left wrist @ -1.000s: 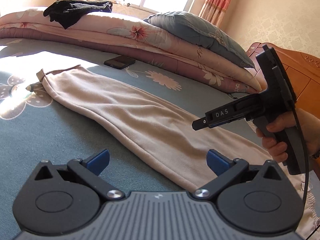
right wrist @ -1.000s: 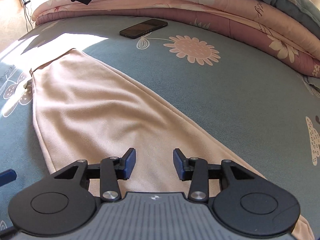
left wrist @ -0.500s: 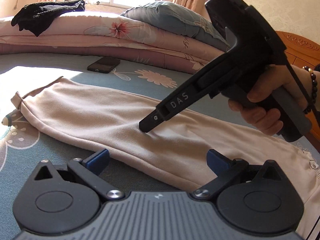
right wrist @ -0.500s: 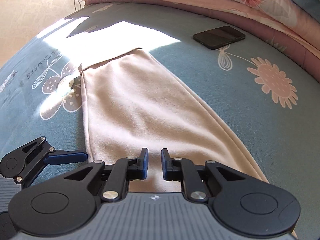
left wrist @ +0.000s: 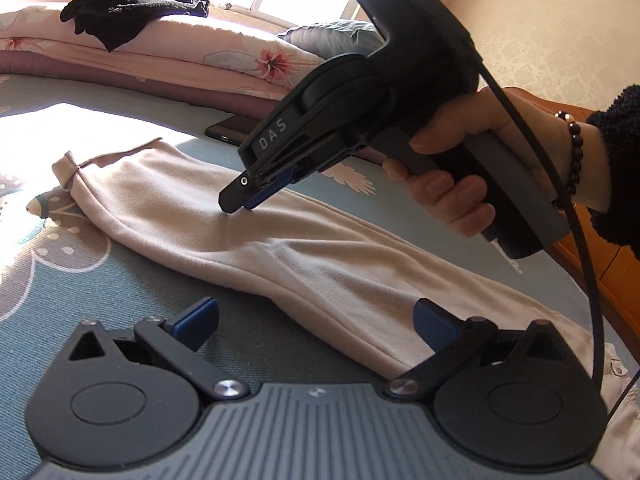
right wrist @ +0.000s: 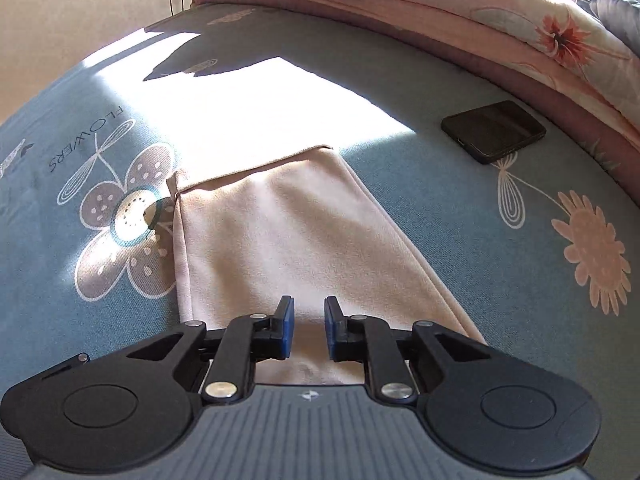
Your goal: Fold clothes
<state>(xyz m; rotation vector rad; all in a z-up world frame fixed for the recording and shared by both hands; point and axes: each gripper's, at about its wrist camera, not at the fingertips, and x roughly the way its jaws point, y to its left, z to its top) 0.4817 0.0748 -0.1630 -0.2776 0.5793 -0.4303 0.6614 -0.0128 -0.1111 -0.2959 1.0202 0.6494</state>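
While I am scanning from the left side of my left wrist view, a crumpled black knitted garment (left wrist: 132,10) is lying on top of the folded pink floral quilt (left wrist: 192,46) along the far side of the bed. Below it, the long pale beige soft-knit garment (left wrist: 248,236) is lying flat on the teal flower-printed bedsheet (left wrist: 60,288), stretching from its hemmed end at the far left down toward the near right. My left gripper (left wrist: 316,318) is hovering low over the garment's near edge with its blue-padded jaws spread wide and nothing between them. Further right, my right gripper (left wrist: 248,196) is tilting steeply down over the middle of the garment, its fingers drawn nearly together; I cannot tell from this side whether the tips are touching the cloth. A hand (left wrist: 460,160) wearing a dark bead bracelet and a black fuzzy sleeve is gripping its handle.

Through my right wrist view, the garment's hemmed end (right wrist: 256,168) is lying partly in bright sunlight, and the blue pads (right wrist: 286,326) are standing a narrow gap apart with no fabric pinched between them. To the right, a black rectangular smartphone (right wrist: 494,130) is resting on the sheet beside the quilt.
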